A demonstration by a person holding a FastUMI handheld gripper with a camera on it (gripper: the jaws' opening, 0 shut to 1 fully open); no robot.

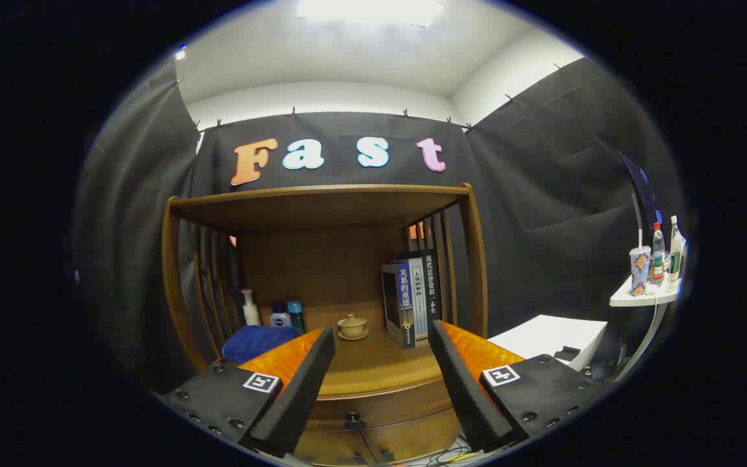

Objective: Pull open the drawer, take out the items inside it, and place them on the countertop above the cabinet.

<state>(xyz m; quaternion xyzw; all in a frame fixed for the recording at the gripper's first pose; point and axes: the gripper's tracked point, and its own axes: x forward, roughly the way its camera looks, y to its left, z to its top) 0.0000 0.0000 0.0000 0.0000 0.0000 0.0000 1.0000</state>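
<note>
A wooden cabinet stands ahead, with a countertop (377, 366) under a shelf roof. Below the countertop's front edge runs the drawer (380, 410), shut, with a small dark knob (353, 419) at its middle. My gripper (381, 340) is open, its two orange and black fingers (302, 376) spread wide apart in front of the cabinet. Nothing lies between them. The knob sits low between the fingers, a little beyond them. The inside of the drawer is hidden.
On the countertop stand a blue cloth (258, 342), a pump bottle (251, 309), two small bottles (286, 316), a lidded tea cup (352, 326) and upright books (412, 299). A white box (552, 337) and a side shelf with bottles (655, 259) are at the right.
</note>
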